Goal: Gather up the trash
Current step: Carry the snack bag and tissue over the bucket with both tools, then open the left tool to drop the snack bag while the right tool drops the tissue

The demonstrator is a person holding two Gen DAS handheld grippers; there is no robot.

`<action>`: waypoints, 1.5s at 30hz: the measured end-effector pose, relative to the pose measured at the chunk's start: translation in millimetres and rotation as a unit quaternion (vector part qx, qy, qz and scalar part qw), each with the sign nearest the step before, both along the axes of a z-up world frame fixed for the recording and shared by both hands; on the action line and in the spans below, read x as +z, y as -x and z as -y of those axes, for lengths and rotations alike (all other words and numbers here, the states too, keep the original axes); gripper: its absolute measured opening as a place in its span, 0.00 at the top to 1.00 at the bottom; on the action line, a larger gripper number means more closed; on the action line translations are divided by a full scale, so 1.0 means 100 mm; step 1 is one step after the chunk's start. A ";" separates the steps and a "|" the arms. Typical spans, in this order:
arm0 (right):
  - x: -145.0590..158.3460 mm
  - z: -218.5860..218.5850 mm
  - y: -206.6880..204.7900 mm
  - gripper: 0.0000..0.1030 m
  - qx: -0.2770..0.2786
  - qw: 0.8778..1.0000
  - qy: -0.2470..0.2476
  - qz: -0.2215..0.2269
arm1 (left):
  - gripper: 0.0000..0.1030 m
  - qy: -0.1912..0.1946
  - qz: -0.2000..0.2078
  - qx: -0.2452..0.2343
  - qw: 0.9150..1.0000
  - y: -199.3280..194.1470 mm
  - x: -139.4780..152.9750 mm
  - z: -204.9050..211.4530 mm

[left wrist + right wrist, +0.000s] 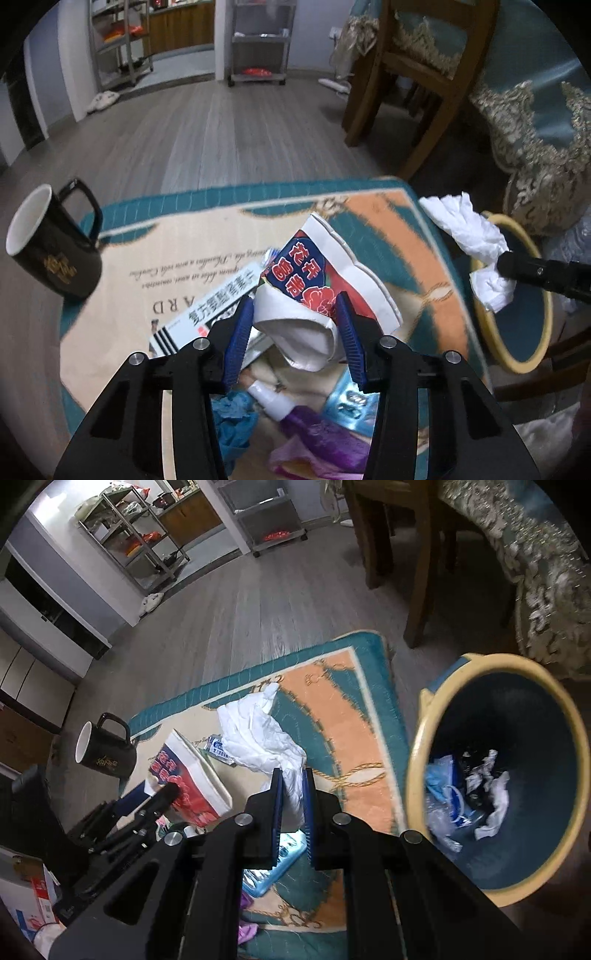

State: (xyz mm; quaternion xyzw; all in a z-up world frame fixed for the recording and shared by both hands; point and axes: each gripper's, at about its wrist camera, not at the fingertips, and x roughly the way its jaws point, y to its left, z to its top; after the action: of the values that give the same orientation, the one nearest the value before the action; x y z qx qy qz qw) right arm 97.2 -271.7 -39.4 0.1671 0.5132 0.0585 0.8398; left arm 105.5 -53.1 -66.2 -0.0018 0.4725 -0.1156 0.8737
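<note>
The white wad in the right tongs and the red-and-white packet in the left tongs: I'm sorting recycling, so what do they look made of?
The white wad looks like soft tissue paper: matte, finely crumpled, drooping. The red-and-white packet looks like a coated paper or thin plastic bag, I cannot tell which: printed outside, plain white inside, holding stiff creases where the left tongs pinch it.

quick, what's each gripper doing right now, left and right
Left gripper: closed on the red and white snack bag, lifted off the mat.
Right gripper: closed on the white tissue, beside the trash bin.
</note>
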 end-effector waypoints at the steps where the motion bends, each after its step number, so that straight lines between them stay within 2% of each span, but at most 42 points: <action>1: 0.05 0.04 0.01 0.90 -0.002 1.000 -0.002 0.003 | 0.54 0.001 0.005 -0.004 1.000 0.01 0.05 0.03; 5: 0.28 0.32 0.10 0.90 -0.016 1.000 -0.002 0.016 | 0.54 0.008 0.022 -0.026 0.999 0.05 0.23 0.26; 12: 0.59 0.95 0.40 0.90 -0.048 0.997 0.032 0.041 | 0.54 0.013 0.064 -0.085 0.994 0.15 0.51 0.84; 16: 0.53 1.36 0.60 0.90 -0.091 0.994 0.036 0.042 | 0.54 0.017 0.070 -0.114 0.991 0.20 0.55 1.17; 25: 0.19 2.07 0.78 0.90 -0.178 0.984 0.003 0.004 | 0.54 0.011 0.066 -0.170 0.983 0.32 0.45 1.80; 32: 0.09 2.18 0.72 0.90 -0.178 0.984 0.017 -0.012 | 0.54 0.002 0.047 -0.196 0.979 0.32 0.26 2.09; 45: -0.06 2.21 0.68 0.90 -0.170 0.983 0.055 -0.044 | 0.53 -0.010 0.023 -0.229 0.973 0.38 -0.03 2.37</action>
State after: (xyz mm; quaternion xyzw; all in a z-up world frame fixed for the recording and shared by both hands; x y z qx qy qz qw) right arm 29.2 -492.6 -45.7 0.2077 0.5161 -0.1211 0.8221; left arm 67.4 -290.3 -69.5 0.1179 0.4414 -0.3079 0.8346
